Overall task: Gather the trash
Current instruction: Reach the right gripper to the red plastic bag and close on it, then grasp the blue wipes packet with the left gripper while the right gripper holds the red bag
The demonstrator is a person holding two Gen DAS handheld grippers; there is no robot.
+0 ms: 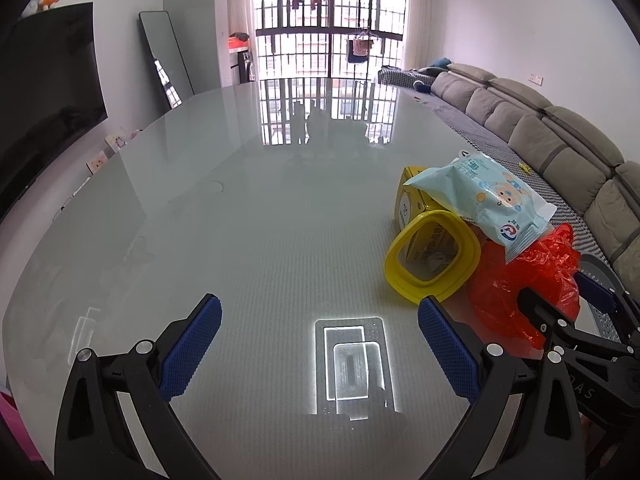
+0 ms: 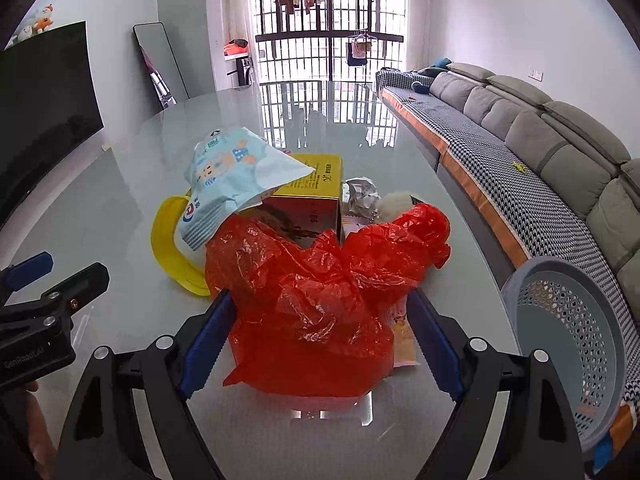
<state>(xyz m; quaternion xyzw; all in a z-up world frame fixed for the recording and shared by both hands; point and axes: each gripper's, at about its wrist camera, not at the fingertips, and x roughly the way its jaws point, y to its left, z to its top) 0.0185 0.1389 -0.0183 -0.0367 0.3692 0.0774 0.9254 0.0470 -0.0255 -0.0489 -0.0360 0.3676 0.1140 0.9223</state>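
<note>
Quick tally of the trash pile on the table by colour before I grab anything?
Red: 1, plastic bag
Yellow: 2, lid ring and box
Light blue: 1, wipes pack
Silver: 1, foil ball
Pink: 1, wrapper
White: 1, small wad
Total: 7

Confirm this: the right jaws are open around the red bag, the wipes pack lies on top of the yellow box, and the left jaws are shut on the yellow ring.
One error: the left gripper is open over bare table, holding nothing, as the left wrist view shows. The yellow ring lies ahead and to its right. The rest holds: right gripper open around the red bag, wipes pack on the yellow box.
</note>
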